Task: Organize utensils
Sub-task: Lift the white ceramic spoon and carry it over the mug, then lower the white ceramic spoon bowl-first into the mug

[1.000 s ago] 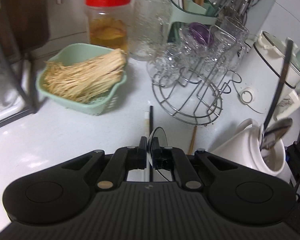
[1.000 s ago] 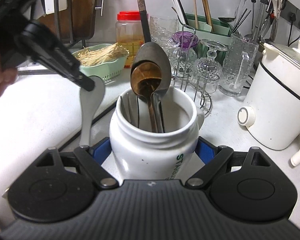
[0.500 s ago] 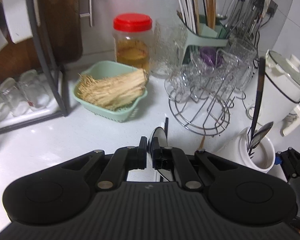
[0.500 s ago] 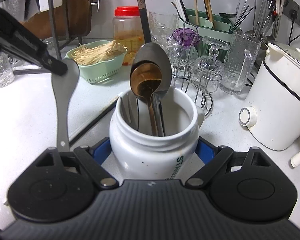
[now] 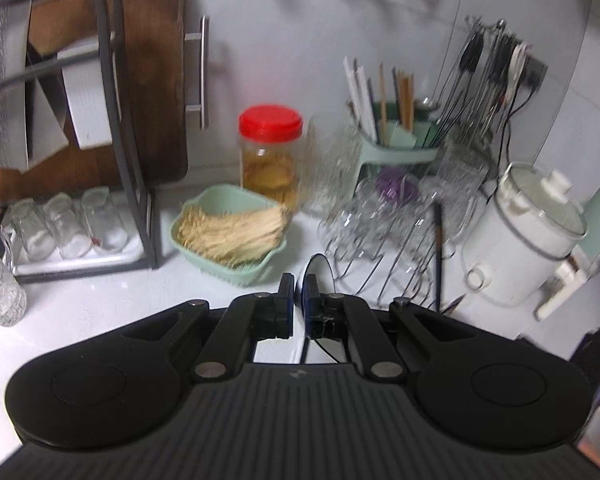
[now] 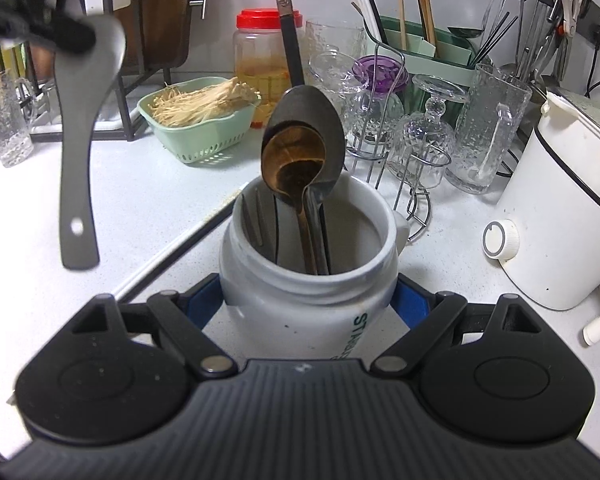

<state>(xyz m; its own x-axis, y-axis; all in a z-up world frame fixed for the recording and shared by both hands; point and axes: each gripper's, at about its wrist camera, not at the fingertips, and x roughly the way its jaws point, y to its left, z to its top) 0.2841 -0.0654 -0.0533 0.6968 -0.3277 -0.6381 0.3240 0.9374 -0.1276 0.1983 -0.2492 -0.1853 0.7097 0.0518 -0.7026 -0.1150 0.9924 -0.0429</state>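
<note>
Broadly, the white counter point(image 6: 148, 200) gives me most room at its near left, bare apart from a white chopstick point(image 6: 172, 258) lying slantwise toward the jar; the back edge is crowded along the wall. From the right wrist view, the white cooker point(image 6: 560, 216) fills the right side, close to the jar but not touching it. Behind stand the wire glass rack point(image 6: 404, 168) with upturned glasses, the green chopstick holder point(image 6: 432, 56), the red-lidded jar point(image 6: 268, 64) and the green basket point(image 6: 204, 136) of enoki mushrooms, all packed near one another. My right gripper point(image 6: 312, 300) is clamped on the white ceramic jar point(image 6: 308, 280), blue pads against both its sides; the jar stands upright on the counter with a large grey spoon point(image 6: 316, 128), a wooden spoon point(image 6: 292, 160) and a fork leaning inside, leaving open space in the right half of its mouth. My left gripper point(image 5: 299, 292) is pinched tight on the bowl of a grey rice spoon point(image 6: 80, 152), which hangs handle-down in the air, left of the jar and well clear of its rim.
</note>
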